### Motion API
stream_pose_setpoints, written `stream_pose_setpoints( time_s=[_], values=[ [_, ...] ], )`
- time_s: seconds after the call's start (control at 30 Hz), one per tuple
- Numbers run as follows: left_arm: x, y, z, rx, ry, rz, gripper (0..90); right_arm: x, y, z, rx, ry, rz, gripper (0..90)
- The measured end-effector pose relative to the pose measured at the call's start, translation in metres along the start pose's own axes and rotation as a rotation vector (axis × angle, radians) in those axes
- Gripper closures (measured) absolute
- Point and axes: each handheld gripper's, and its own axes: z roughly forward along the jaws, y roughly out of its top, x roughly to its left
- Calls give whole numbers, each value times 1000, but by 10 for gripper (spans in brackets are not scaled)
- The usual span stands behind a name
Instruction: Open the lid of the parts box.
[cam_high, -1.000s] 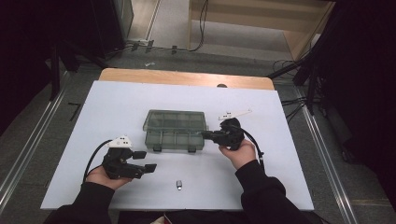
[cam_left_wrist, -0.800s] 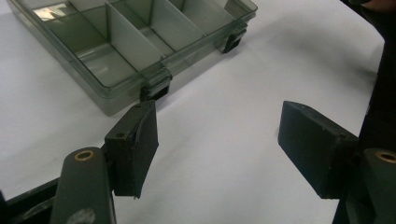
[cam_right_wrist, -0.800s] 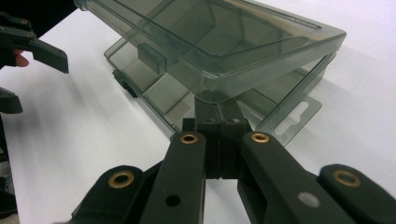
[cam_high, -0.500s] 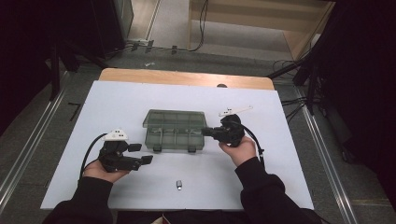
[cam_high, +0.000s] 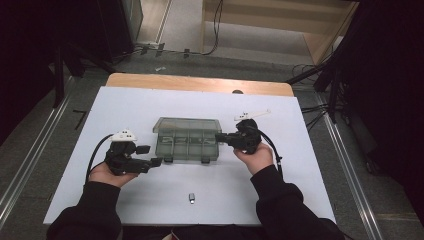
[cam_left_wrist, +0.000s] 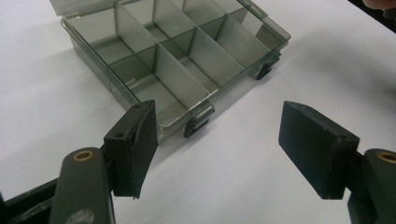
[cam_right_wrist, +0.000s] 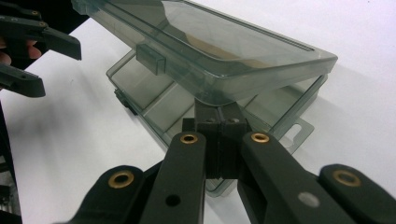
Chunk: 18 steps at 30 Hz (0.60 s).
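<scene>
A white sheet (cam_high: 150, 105) covered the table, with a strip of bare wood (cam_high: 200, 82) left showing along the far edge. Beyond lay grey floor with loose cables (cam_high: 215, 30), a light wooden unit (cam_high: 280, 20) at the top, metal rails (cam_high: 30, 155) down both sides, and dark surroundings at left and right. The smoky clear compartment box (cam_high: 187, 142) sat mid-table, its dividers plain in the left gripper view and two dark latches on the near wall. Left gripper (cam_high: 150, 156) hovered just left of the box's near-left corner, jaws spread wide with nothing between them; in its own view the pads framed bare white sheet and the box corner sat just behind one pad. Right gripper (cam_high: 220, 137) was at the box's right end, jaws pressed together; in the right gripper view its tips met under the tilted lid (cam_right_wrist: 210, 51), which stood raised above the tray, probably resting on the tips, though the contact itself was hidden behind the jaws. A small metal piece (cam_high: 191, 198) lay alone on the sheet near the front edge, too small to identify. A thin white strip (cam_high: 252, 115) lay just behind the right gripper, shape unclear. Both sleeves were cut off at the bottom edge; the far left of the room was too dark to read.
</scene>
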Motion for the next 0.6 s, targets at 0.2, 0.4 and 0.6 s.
stream_pose_setpoints(
  time_s=[0.2,0.4,0.6],
  values=[
    [8,6,3,1,7,-5,288,-1,3,0,-5,3,2,875],
    [15,11,7,6,11,-4,289,-1,5,0,-7,2,-1,875],
    [19,17,11,2,19,-2,289,-1,6,0,-9,2,1,875]
  ],
)
